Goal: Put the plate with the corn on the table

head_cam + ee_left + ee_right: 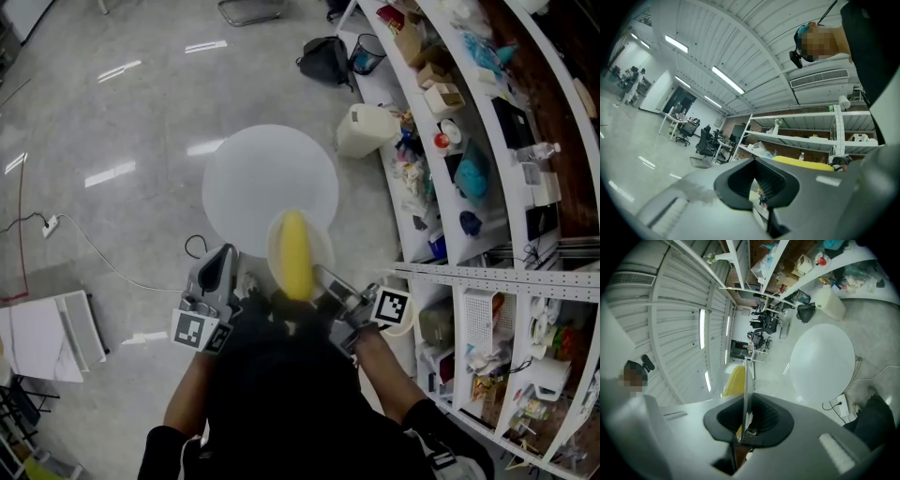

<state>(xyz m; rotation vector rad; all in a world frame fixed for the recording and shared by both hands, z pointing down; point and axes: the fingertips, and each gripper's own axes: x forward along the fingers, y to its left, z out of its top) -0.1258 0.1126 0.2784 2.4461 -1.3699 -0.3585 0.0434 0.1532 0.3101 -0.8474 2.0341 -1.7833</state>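
Plate [322, 246] with the corn [295, 253] is held in the air, clamped at its near rim by the right gripper [325, 283]. In the right gripper view, the right gripper [746, 422] has its jaws closed on the plate [746, 380], seen edge-on and running straight out from the pads. The yellow corn [736, 379] lies on the plate's left face. The left gripper [219, 269] is just beside the plate, to its left. In the left gripper view, the left gripper [761, 187] has its jaws drawn together with nothing between them, and the corn [801, 161] shows at its right. Beyond the plate stands the round white table [267, 169], partly overlapped by the plate's far edge. At the right stand cluttered white shelves [487, 141].
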